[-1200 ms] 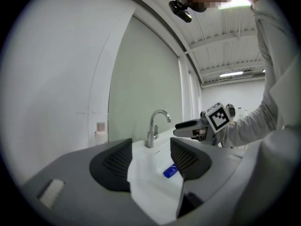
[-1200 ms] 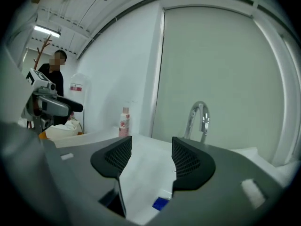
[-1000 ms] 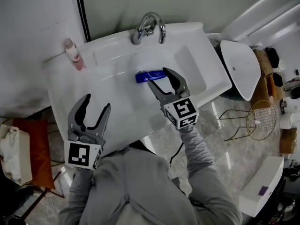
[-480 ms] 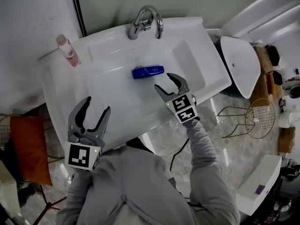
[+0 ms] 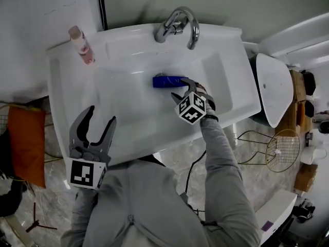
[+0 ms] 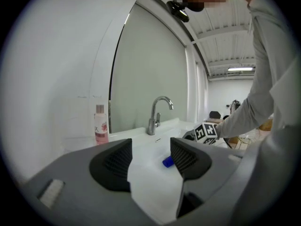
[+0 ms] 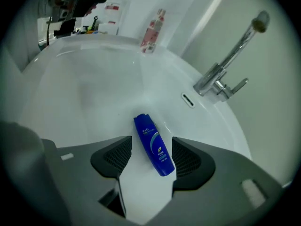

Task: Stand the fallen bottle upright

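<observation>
A blue bottle (image 5: 167,81) lies on its side in the white sink basin (image 5: 128,102), below the tap. In the right gripper view the blue bottle (image 7: 154,145) reaches in between the jaws, nearer the right pad, with a gap on each side. My right gripper (image 5: 186,88) is open and reaches down over the bottle's right end. My left gripper (image 5: 96,130) hangs open at the sink's near edge, holding nothing. In the left gripper view only a bit of the blue bottle (image 6: 168,162) shows beside the right jaw.
A chrome tap (image 5: 179,24) stands at the back of the sink. A pink bottle (image 5: 81,45) stands upright on the sink's back left corner. A white toilet (image 5: 274,86) is to the right, and a wire basket (image 5: 280,149) stands on the marble floor.
My right gripper has moved forward and down over the blue bottle, whose end now lies between its jaws. The left gripper has stayed at the near edge.
</observation>
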### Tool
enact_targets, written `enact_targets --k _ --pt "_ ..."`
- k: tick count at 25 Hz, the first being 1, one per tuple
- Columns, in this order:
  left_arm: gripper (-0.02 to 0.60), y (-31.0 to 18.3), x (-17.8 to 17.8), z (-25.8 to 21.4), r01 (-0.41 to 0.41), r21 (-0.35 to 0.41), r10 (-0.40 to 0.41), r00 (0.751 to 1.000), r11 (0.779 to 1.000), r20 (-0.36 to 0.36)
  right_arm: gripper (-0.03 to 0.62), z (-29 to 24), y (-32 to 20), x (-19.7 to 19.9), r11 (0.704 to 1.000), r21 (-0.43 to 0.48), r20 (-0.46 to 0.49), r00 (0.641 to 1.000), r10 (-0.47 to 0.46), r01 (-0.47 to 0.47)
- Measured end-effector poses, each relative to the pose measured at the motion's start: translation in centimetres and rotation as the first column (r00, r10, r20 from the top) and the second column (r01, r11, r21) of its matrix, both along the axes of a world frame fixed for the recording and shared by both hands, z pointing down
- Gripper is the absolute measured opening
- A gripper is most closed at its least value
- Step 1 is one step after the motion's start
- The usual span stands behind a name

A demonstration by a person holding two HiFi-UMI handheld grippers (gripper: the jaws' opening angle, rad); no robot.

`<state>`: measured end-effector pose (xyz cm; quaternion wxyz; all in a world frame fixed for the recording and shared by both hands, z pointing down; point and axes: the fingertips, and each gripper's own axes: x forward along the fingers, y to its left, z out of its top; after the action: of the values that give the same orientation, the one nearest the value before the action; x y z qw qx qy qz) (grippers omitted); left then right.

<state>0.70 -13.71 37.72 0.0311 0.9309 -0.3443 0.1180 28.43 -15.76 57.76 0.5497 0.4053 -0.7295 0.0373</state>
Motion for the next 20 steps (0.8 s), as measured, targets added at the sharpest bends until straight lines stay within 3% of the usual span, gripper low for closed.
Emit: enact_targets --k 5,10,14,20 --pt "0.276 -0.8 -1.0 0.7 0.102 -0.022 -0.102 0.995 0.995 0.008 0.249 3.4 -1.7 1.6 0.987 -0.110 -0.115 0.985 -0.128 0.115" --pt "0.276 -0.8 -2.0 1.7 0.193 -0.050 -0.192 0.981 0.980 0.023 0.249 5.9 -2.9 2.7 0.965 -0.197 -0.157 0.966 -0.204 0.172" --pt "0.276 -0.6 -2.5 2.0 0.251 -0.057 -0.249 0.968 0.966 0.027 0.247 7.1 -3.4 2.1 0.926 -0.279 -0.152 0.941 -0.303 0.253" --pt "0.276 -0.1 -2.8 2.4 0.302 -0.094 -0.301 0.953 0.949 0.023 0.247 9.0 -3.1 2.2 0.864 -0.425 -0.133 0.926 -0.354 0.270"
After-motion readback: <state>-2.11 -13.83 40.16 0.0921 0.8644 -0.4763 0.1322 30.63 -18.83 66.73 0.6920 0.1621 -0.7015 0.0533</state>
